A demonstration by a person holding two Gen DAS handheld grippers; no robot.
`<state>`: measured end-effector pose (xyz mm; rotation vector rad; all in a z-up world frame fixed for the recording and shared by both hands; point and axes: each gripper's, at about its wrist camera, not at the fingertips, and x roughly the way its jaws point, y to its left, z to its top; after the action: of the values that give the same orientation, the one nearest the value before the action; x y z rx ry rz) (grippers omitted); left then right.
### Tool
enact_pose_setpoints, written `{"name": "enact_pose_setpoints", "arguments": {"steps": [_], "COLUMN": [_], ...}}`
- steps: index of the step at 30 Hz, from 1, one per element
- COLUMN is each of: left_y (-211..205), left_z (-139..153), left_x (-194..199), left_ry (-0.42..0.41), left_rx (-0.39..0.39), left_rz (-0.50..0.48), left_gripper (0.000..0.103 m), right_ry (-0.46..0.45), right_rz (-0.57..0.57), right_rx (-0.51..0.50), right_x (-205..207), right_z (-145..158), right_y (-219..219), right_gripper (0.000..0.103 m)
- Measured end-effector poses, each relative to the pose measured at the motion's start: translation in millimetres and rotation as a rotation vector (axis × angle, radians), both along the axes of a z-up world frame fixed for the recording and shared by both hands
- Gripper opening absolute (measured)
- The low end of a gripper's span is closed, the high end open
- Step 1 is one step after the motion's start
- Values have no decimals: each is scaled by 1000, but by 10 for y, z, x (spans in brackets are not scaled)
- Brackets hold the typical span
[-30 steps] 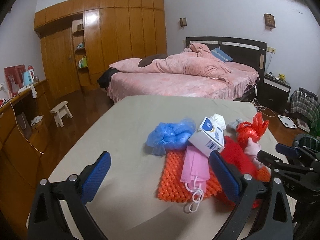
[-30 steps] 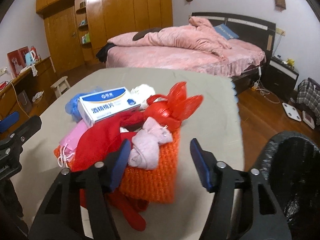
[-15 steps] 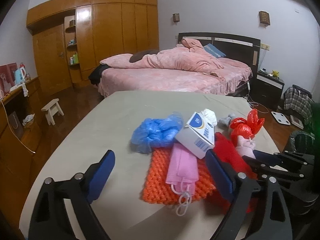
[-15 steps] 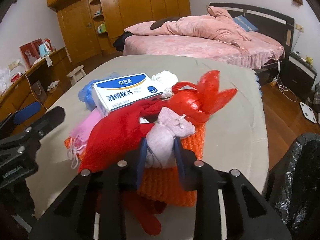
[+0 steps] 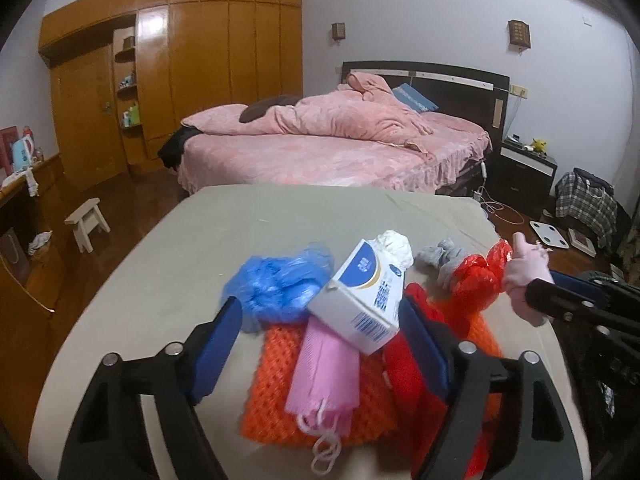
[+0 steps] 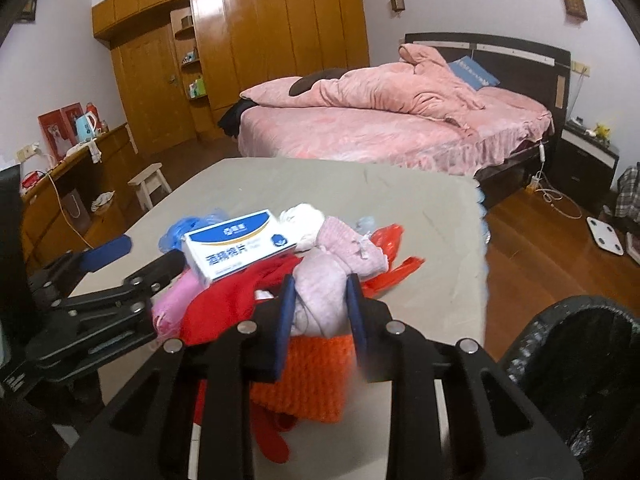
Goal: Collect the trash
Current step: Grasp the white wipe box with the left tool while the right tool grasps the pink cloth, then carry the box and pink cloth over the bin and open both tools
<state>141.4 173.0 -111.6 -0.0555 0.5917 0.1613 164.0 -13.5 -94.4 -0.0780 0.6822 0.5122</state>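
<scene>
Right hand-held gripper (image 6: 321, 308) pinches one pale pink sock (image 6: 320, 296); my left hand-held gripper (image 5: 320, 344) closes around one white box (image 5: 362, 300), worktop (image 6: 420, 208) beyond bare.

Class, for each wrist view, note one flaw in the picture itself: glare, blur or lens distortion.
Left wrist view: glare on the wardrobe; fisheye bends the walls; the orange mesh is smeared by blur. Right wrist view: dark corners, curved wardrobe, and the table edge is blurred.
</scene>
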Motion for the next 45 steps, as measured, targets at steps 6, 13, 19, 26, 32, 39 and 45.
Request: {"name": "enact_pose_setpoints", "arguments": {"steps": [6,13,19,26,32,39,45], "left_y": [36,-19,-74,-231,-272,-182,-112], "left_z": [-136,-250,-161,-90,-188,-294,-202], "left_x": [293,413,286,115,283,400,298], "left_ry": [56,101,38,11,63,94,45], "left_rx": [-51,-103,-92,-100,-122,-150,-174], "left_rz": [-11,-70,-79,-124,-142,-111,-102], "left_gripper": [69,56,40,38,56,48,36], "right_ry": [7,23,18,19,28,35,30], "right_rz": [0,-2,-2,-14,-25,-28,-30], "right_rx": [-5,-3,-1,2,1,1,7], "right_x": [47,63,6,-13,-15,-15,-30], "right_z": [-63,-128,-116,-102,-119,-144,-127], "right_y": [-23,-30,-20,-84,-132,-140,-145], "right_gripper": [25,26,26,26,26,26,26]}}
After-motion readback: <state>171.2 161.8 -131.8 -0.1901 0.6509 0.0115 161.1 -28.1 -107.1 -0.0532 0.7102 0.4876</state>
